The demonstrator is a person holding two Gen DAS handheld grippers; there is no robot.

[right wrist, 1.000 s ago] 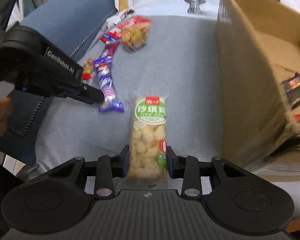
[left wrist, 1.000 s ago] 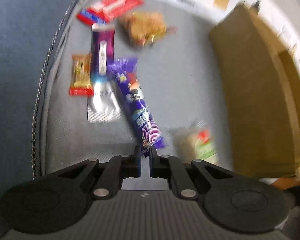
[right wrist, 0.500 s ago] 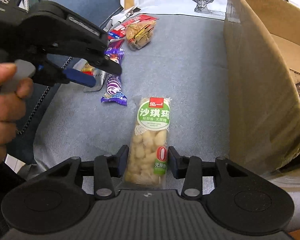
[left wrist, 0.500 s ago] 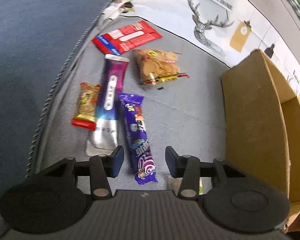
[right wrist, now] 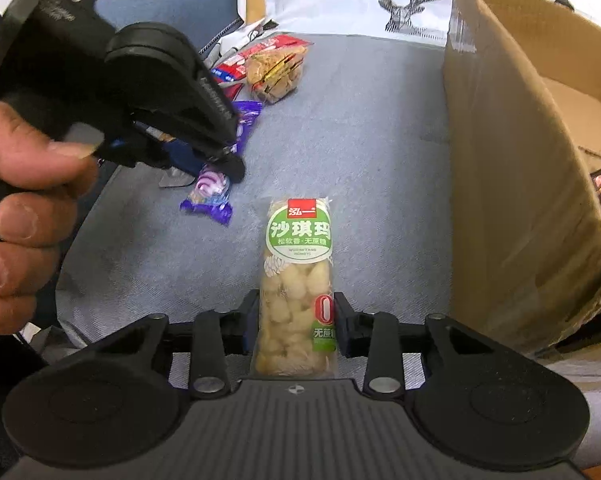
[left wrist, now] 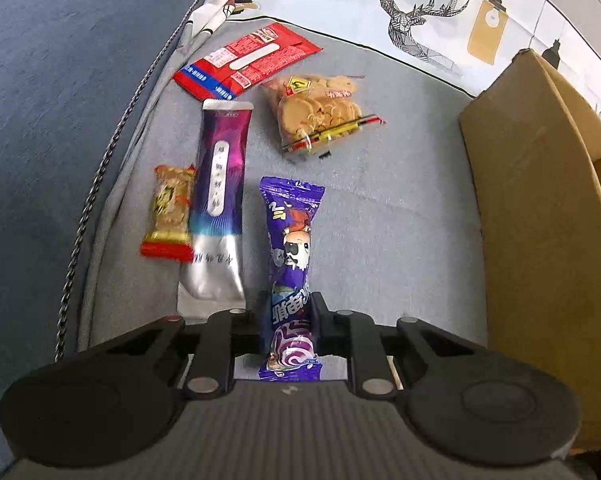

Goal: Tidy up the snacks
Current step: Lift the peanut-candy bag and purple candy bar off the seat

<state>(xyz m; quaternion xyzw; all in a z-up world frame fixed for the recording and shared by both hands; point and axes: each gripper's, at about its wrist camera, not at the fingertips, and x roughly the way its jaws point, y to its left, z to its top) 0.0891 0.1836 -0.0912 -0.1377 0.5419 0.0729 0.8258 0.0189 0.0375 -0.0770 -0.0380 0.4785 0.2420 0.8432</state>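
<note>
Closing on the purple candy bar, left gripper has the wrapper btwn its jaws at bottom centre of left-wrist view, pads right at its sides. Right gripper also closing, pads against the sachima pack, low centre of right-wrist view. Both snacks lie on the grey cushion. Upper left of left view: purple-silver sachet, small orange bar touching its left side, red pack, cookie bag. Cardboard box along right edge. A hand shows at left of right view
</note>
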